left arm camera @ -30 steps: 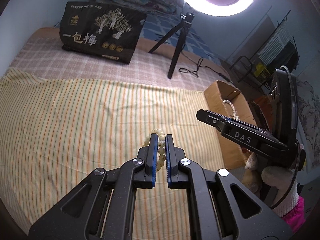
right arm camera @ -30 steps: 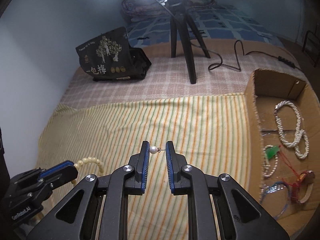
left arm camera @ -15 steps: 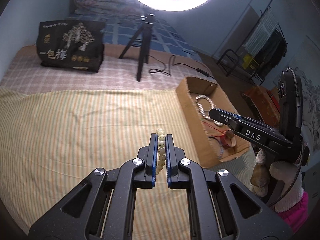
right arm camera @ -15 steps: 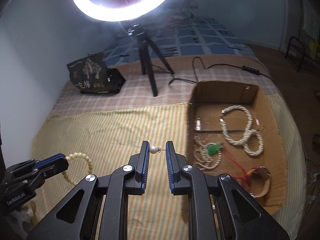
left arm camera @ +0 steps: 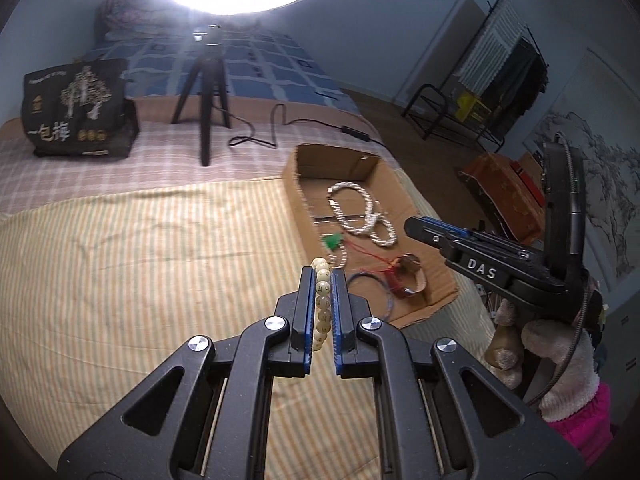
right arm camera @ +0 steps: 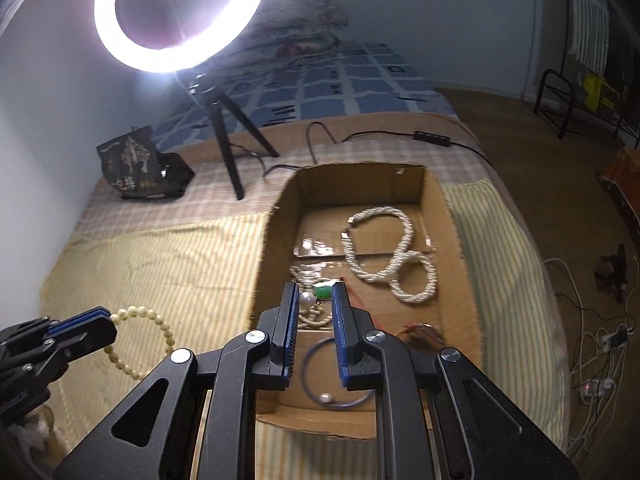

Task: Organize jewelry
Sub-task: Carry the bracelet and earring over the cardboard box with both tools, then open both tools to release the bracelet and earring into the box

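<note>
My left gripper (left arm camera: 323,276) is shut on a cream bead bracelet (left arm camera: 322,300), held above the striped cloth just left of the cardboard box (left arm camera: 294,188). In the right wrist view the left gripper (right arm camera: 96,318) sits at the lower left with the bracelet (right arm camera: 136,313) looping out of it. My right gripper (right arm camera: 315,292) is shut on a small pearl stud (right arm camera: 307,298), pinched across its pin, above the box (right arm camera: 268,264). Inside lie a white rope necklace (right arm camera: 400,236), a smaller white bracelet (right arm camera: 416,280), a green pendant (right arm camera: 323,291) and a blue bangle (right arm camera: 320,396).
A ring light on a black tripod (left arm camera: 208,120) stands behind the cloth, its cable (left arm camera: 276,128) trailing right. A black printed bag (left arm camera: 76,108) leans at the back left. The bed edge drops off right of the box, with cables on the floor (right arm camera: 592,352).
Both grippers have travelled right across the striped cloth with their pieces still held. The box has come from the right edge to lie under the right gripper's fingers.
</note>
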{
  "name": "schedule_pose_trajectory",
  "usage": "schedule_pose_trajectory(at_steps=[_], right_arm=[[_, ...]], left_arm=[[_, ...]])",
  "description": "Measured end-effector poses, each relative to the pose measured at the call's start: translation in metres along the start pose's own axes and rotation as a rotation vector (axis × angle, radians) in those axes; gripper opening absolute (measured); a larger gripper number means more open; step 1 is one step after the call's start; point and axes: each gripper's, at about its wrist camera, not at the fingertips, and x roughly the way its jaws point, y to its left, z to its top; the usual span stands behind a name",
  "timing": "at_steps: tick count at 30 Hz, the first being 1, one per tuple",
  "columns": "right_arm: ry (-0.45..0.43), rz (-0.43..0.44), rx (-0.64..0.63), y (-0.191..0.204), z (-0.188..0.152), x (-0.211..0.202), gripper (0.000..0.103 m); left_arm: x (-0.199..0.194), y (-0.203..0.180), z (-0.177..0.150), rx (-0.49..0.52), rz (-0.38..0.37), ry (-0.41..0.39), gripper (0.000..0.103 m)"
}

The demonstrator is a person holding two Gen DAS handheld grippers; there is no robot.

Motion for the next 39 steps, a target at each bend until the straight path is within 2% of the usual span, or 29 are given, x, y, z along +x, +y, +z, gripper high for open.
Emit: schedule_pose_trajectory(at_steps=[11, 24, 35, 37, 39], right_arm=[[0.013, -0.013, 0.039, -0.031, 0.004, 0.012, 0.015], [0.042, -0.033, 0.020, -0.040, 0.001, 0.028, 0.015], [0.024, -0.031, 0.028, -0.044, 0.003, 0.026, 0.015], [0.024, -0.037, 0.031, -0.046, 0.004, 0.026, 0.025], [0.020, -0.043, 0.039, -0.047, 0.004, 0.025, 0.056]], left_arm=[[0.030, -0.040, 0.004, 0.040, -0.038, 0.021, 0.005], [0.061, -0.050, 0.004, 0.039, -0.052, 0.070, 0.005], [0.065, -0.055, 0.003, 0.057, -0.049, 0.075, 0.005], [0.066, -0.055, 0.003, 0.060, -0.048, 0.086, 0.006], [0.067, -0.055, 0.002, 0.063, -0.042, 0.091, 0.021]])
